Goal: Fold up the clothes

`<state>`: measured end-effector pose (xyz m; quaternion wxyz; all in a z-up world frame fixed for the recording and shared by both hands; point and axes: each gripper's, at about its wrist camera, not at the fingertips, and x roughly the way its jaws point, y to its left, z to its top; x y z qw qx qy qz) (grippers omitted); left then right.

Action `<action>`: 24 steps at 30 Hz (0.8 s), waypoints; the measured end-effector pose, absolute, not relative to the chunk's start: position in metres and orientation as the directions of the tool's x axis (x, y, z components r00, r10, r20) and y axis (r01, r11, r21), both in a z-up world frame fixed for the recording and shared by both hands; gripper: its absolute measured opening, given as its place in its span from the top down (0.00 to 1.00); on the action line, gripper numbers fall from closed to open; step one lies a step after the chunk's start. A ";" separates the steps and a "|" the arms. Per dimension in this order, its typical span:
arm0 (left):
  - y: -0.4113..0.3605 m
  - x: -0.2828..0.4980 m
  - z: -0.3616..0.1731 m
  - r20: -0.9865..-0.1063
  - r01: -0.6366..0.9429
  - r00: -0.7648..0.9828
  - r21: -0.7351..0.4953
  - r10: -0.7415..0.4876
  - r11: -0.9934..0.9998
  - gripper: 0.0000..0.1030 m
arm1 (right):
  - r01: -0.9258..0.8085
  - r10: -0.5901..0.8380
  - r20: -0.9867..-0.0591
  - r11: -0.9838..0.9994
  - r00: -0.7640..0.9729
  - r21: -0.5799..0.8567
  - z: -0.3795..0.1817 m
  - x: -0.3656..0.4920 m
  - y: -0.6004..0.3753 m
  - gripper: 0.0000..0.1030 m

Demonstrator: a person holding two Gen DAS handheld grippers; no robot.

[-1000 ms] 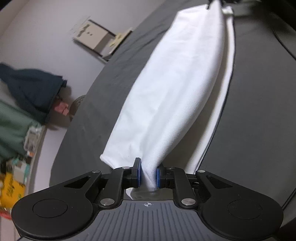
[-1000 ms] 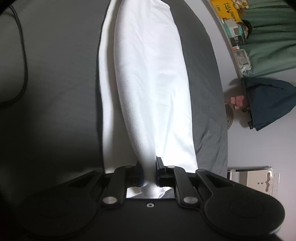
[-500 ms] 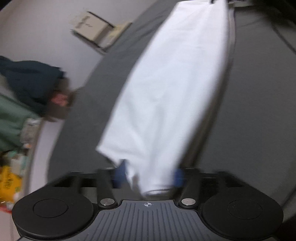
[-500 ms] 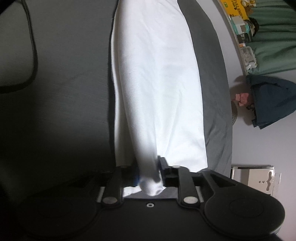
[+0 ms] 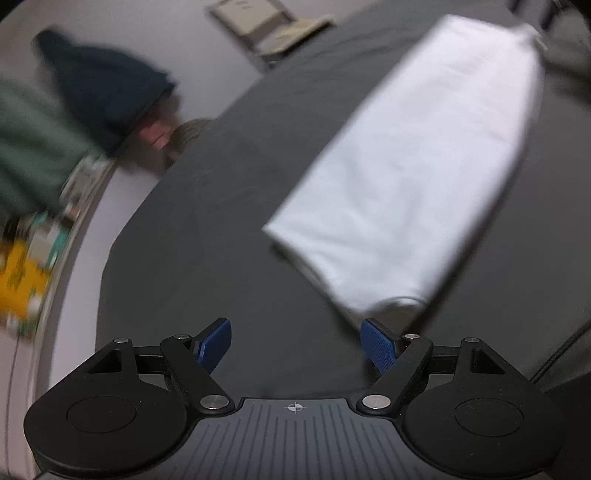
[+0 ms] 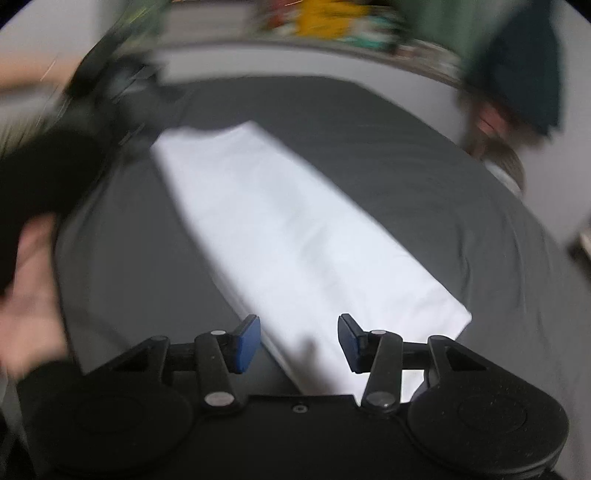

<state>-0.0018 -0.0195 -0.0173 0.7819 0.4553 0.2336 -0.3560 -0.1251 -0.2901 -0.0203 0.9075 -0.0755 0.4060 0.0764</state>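
A white garment point(image 5: 417, 158) lies folded into a long narrow strip on the dark grey bed sheet point(image 5: 207, 236). My left gripper point(image 5: 295, 341) is open and empty, above the sheet just left of the strip's near end. In the right wrist view the same garment point(image 6: 295, 236) runs away from me. My right gripper point(image 6: 299, 339) is open and empty, its fingers standing either side of the strip's near end without holding it. Both views are blurred by motion.
A dark blue garment point(image 5: 107, 88) and a green one point(image 5: 29, 147) hang by the wall past the bed edge, with a cardboard box point(image 5: 255, 22) on the floor. A person's hand point(image 6: 29, 295) and dark sleeve are at the left of the right wrist view.
Both grippers have opened and let go of the white garment, which now lies flat on the sheet. Both have pulled back and swung; the left has shifted to the left of the strip.
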 end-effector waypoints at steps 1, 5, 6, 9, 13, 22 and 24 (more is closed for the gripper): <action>-0.015 0.003 -0.008 -0.690 0.771 0.630 0.500 -0.356 0.395 0.24 | -0.132 0.057 -0.747 0.990 0.662 -0.041 -0.021 -0.118 -0.297 0.53; -0.015 0.022 0.018 -0.687 0.775 0.533 0.163 -0.493 0.611 0.23 | 0.197 0.043 -0.746 0.953 0.665 0.231 -0.037 -0.092 -0.333 0.45; -0.018 0.026 0.021 -0.676 0.767 0.506 0.069 -0.536 0.638 0.23 | 0.253 0.039 -0.742 0.927 0.669 0.277 -0.042 -0.085 -0.339 0.44; -0.044 0.027 0.014 -0.628 0.761 0.435 -0.127 -0.646 0.636 0.21 | 0.349 -0.042 -0.724 0.895 0.688 0.280 -0.057 -0.072 -0.342 0.31; -0.088 0.020 -0.015 -0.584 0.779 0.392 -0.201 -0.711 0.594 0.20 | 0.401 -0.107 -0.734 0.885 0.670 0.237 -0.081 -0.072 -0.337 0.30; -0.149 0.016 -0.101 -0.642 0.813 0.416 -0.056 -0.644 0.580 0.20 | 0.337 -0.190 -0.712 0.939 0.676 0.069 -0.074 -0.075 -0.310 0.17; -0.147 0.003 -0.101 -0.606 0.824 0.457 0.012 -0.651 0.567 0.20 | 0.368 -0.221 -0.675 0.926 0.704 0.082 -0.065 -0.080 -0.316 0.14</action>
